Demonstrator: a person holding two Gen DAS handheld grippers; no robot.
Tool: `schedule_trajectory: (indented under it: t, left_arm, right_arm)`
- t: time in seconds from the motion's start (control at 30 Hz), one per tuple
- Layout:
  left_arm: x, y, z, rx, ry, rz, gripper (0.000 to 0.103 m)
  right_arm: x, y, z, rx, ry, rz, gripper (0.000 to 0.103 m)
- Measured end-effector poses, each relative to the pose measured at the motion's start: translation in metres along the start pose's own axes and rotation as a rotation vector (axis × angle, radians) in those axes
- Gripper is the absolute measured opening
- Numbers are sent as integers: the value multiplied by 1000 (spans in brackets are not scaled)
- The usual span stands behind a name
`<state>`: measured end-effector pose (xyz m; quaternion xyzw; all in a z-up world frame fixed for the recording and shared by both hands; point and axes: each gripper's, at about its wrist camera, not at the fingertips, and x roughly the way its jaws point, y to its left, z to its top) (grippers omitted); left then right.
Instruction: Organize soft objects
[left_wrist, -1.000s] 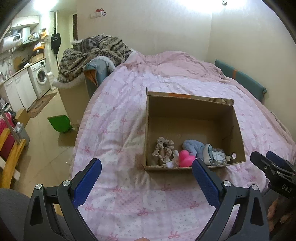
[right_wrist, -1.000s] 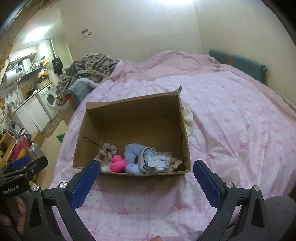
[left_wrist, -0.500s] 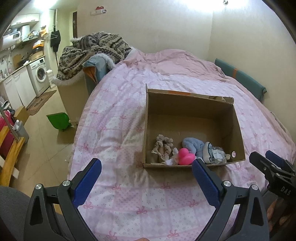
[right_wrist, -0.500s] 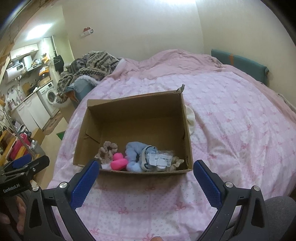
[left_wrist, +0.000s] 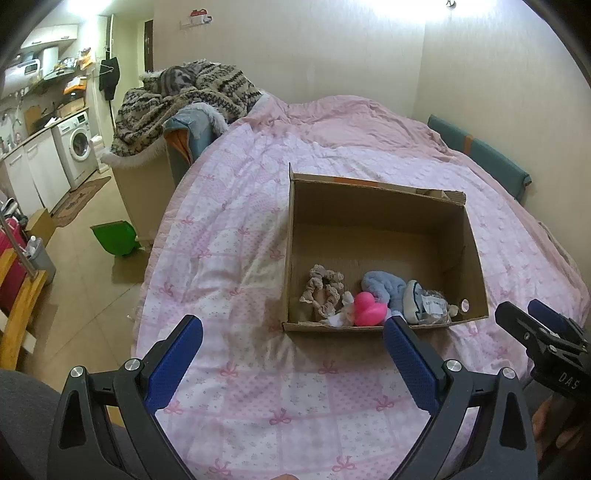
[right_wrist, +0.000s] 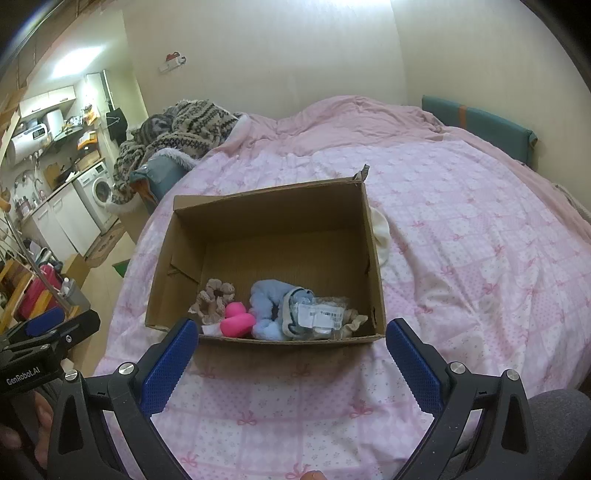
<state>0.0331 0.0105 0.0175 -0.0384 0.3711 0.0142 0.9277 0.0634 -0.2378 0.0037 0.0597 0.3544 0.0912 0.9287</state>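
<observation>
Pink quilted bed (left_wrist: 236, 387) across most of both views, patterned with small bows; open cardboard box (left_wrist: 380, 218) upright on it, well in from the edges; heap of patterned knit blankets (left_wrist: 184, 99) beyond the bed's far left corner; washing machine (left_wrist: 79, 147) against the kitchen wall at far left; green bin (left_wrist: 114, 238) on the floor beside the bed.

Left gripper (left_wrist: 293, 354) held low before the box's near wall, blue-padded fingers (left_wrist: 175, 360) spread wide, empty; right gripper (right_wrist: 291, 352) likewise held before the box, fingers (right_wrist: 412, 365) spread wide, empty.

Soft things bunched along the near wall inside the box: blue plush (right_wrist: 267, 301) at centre; clear plastic packet with a white label (right_wrist: 319, 317) right of it and touching it; beige frilly scrunchie (right_wrist: 214, 297) to the left; pink heart-shaped toy (right_wrist: 236, 321) between scrunchie and blue plush; white cloth (right_wrist: 380, 232) outside, just beside the box's right wall, partly hidden.
</observation>
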Motion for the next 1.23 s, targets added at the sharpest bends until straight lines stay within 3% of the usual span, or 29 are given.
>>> schedule_trajectory:
  t: [1.23]
  left_arm:
    - [-1,-1,-2,16,-5,-11,98]
  right_arm:
    - [0,0,0,-1,0,1,103]
